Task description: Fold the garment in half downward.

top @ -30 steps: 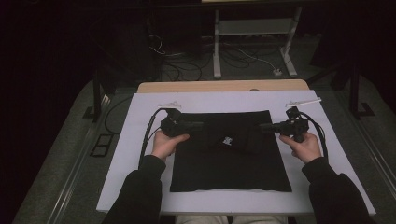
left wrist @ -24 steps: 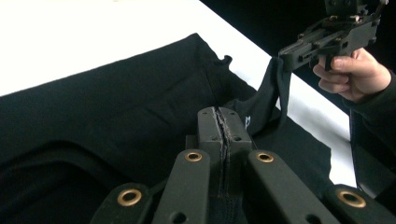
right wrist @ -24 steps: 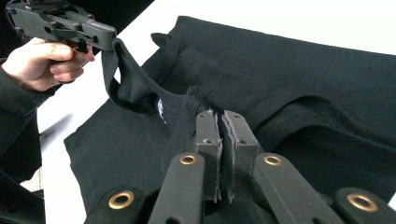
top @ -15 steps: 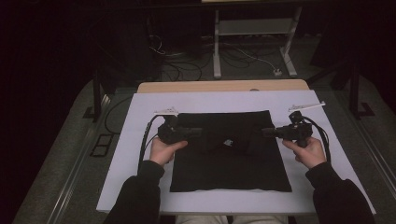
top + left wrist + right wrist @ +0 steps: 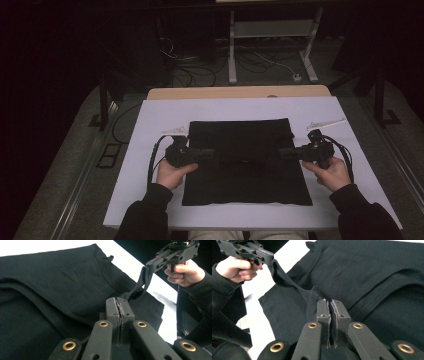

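Left gripper view: left gripper (image 5: pixel 119 305) jaws closed on a fold of the black garment (image 5: pixel 50 285); right gripper (image 5: pixel 330 305) likewise clamped. Garment lies flat on the white table (image 5: pixel 150 115). Fabric is light, limp, likely stretchy; grip hems or edges.

A white sheet (image 5: pixel 150 130) covers the wooden table (image 5: pixel 210 93).

Plain black garment (image 5: pixel 245 165), white table cover (image 5: pixel 150 125), black grippers with brass rivets
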`<state>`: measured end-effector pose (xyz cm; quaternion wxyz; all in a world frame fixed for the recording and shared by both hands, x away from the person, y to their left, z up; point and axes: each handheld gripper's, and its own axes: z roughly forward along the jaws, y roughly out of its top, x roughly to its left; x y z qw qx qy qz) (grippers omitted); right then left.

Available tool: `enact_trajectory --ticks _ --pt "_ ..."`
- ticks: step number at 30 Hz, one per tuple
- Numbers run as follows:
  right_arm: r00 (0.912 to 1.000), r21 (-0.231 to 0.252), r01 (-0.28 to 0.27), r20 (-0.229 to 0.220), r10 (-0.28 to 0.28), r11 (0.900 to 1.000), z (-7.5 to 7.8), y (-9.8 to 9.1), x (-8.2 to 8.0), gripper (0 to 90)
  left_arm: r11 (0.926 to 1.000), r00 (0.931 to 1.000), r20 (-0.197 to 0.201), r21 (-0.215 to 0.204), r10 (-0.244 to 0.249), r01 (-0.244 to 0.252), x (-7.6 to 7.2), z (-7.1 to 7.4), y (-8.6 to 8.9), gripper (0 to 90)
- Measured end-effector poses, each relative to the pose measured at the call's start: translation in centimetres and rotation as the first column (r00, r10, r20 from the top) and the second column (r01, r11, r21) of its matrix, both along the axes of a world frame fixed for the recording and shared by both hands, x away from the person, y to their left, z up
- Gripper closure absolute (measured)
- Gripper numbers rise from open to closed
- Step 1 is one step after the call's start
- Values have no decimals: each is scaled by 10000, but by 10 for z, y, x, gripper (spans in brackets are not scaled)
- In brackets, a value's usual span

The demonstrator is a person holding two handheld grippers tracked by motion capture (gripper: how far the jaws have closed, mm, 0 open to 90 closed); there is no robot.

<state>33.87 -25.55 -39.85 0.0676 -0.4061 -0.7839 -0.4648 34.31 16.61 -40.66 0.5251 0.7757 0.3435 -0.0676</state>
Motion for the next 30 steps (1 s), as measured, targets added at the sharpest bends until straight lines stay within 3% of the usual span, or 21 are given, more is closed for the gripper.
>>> enact_trajectory --ticks 5,8,14,18,30 --pt "9996 -91 -165 -250 162 9998 -5 2 -10 841 9994 9996 -182 271 -204 209 -7 -4 -1 882" --pt "9988 -207 -333 -360 325 9992 -9 3 -16 841 9978 9968 -786 616 -175 224 -12 -8 -3 882" --pt "9955 -229 -720 -631 705 9971 -13 4 -27 841 9927 9905 -1301 1054 -445 584 -22 -13 -9 882" --pt "9931 -297 -872 -815 846 9957 -16 4 -35 840 9866 9875 -1399 1344 -732 922 -28 -16 -13 882" --pt "9796 -579 -1499 -1441 1403 9870 -29 8 -56 838 9760 9817 -1507 1662 -1161 1409 -43 -16 -10 884"
